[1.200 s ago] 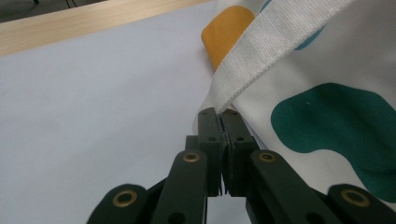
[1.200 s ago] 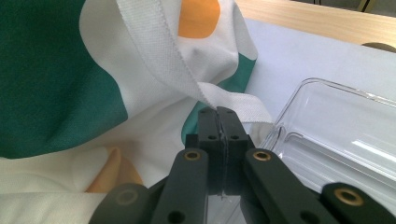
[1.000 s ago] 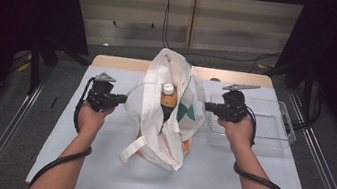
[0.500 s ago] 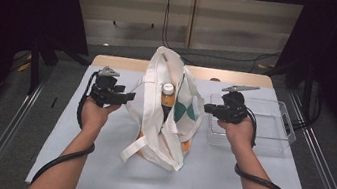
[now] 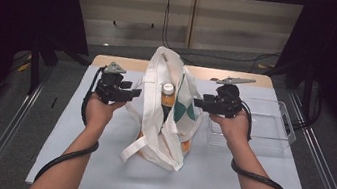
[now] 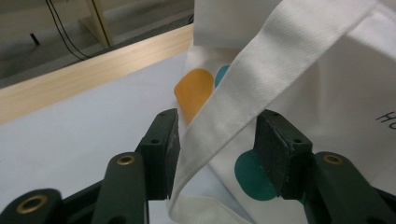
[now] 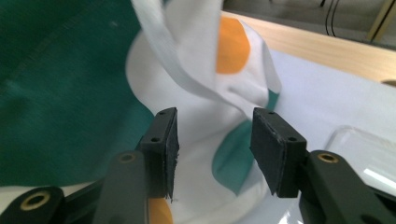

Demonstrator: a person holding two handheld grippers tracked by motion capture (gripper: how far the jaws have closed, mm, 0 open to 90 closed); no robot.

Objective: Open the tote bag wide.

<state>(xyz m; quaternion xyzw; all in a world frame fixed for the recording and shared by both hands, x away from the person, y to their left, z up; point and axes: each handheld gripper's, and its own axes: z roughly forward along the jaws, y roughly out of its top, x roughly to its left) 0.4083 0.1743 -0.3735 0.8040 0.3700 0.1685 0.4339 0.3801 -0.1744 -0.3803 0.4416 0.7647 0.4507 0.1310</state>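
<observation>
A white tote bag (image 5: 165,142) with green and orange dots stands mid-table, its mouth open upward. An orange bottle with a white cap (image 5: 168,91) stands upright inside it. My left gripper (image 5: 135,92) is at the bag's left side; its jaws have just been opening, then narrowing slightly. In the left gripper view the gripper (image 6: 215,126) is open with the bag's white strap (image 6: 266,56) running loosely between the jaws. My right gripper (image 5: 197,102) is at the bag's right side. Its jaws (image 7: 214,123) have just been opening and stand apart in front of the bag cloth (image 7: 70,93), gripping nothing.
A clear plastic tray (image 5: 274,135) sits on the white table (image 5: 72,151) right of the bag, just behind my right hand. The table's far edge is bare wood (image 5: 259,80). Metal rails (image 5: 3,135) run along the floor on both sides.
Both grippers have opened and let go of the bag's sides. The hands rose slightly and eased away from the bag, and the bag's mouth has narrowed around the bottle.
</observation>
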